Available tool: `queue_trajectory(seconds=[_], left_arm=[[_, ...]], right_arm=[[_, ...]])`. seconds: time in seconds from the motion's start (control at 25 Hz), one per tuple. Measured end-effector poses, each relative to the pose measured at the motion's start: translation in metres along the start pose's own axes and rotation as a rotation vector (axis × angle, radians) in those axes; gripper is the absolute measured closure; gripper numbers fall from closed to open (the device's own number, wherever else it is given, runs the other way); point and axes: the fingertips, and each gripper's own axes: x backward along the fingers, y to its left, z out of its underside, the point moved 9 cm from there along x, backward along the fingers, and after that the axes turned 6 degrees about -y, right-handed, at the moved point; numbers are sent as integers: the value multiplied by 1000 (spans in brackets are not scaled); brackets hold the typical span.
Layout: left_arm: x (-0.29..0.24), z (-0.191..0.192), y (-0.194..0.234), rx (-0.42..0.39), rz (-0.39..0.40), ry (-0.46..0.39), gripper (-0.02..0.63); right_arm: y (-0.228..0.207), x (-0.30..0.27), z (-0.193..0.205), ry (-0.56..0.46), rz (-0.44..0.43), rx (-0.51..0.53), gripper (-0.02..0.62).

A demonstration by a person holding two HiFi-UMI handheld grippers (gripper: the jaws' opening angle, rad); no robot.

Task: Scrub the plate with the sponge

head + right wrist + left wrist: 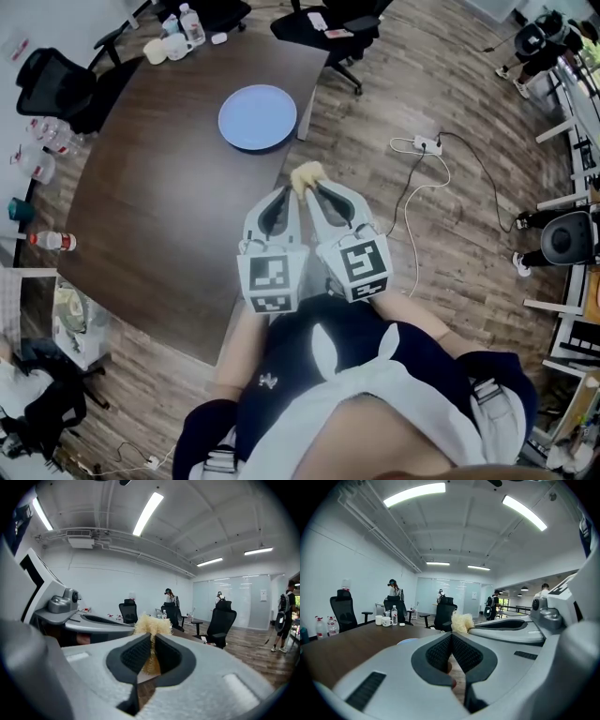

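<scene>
While the right gripper [151, 644] pinches the sponge [151, 626] in its jaws, the left gripper [451, 641] has jaws pressed together, empty. Plate [258, 117] sits untouched on the worktop [159, 206], well ahead. Next move, likely: carry sponge onto it.

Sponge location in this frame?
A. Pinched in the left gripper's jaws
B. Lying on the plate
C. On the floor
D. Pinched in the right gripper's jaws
D: the right gripper view shows the yellow sponge clamped between the jaws of the right gripper, while the blue plate sits bare on the table and the left gripper is shut on nothing.
</scene>
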Motion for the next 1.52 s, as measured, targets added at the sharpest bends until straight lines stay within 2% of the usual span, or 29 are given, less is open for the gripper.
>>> queue_trajectory(seconds=[0.12,0.2,0.36,0.6,0.76,0.88,1.12,1.28,1.52], left_arm=[[-29,-7,-2,-1,2,17,600],[-48,-11,1,34,-7,20,600],[-78,-11,12,92,-69,27,600],[-131,-14,19,-8,-119,63,601],[-161,-17,18,10,-127,13,600],[-176,-18,22,27,-176,-7,600],[-190,-10,36,26,-308,52,600],[-192,3,44,70,-322,63,601],[-209,18,64,89,-339,91,600]], right_arm=[[-28,-16,-2,16,-3,3,572],[-48,-28,-3,17,-13,0,572],[-78,-53,0,28,-43,-15,571],[-120,-93,5,27,-108,-23,571],[-148,-113,7,20,-156,-23,571],[-165,-128,10,21,-198,-25,572],[-178,-152,18,35,-276,-46,572],[-178,-167,30,63,-304,-58,571],[-180,-195,42,97,-324,-60,571]])
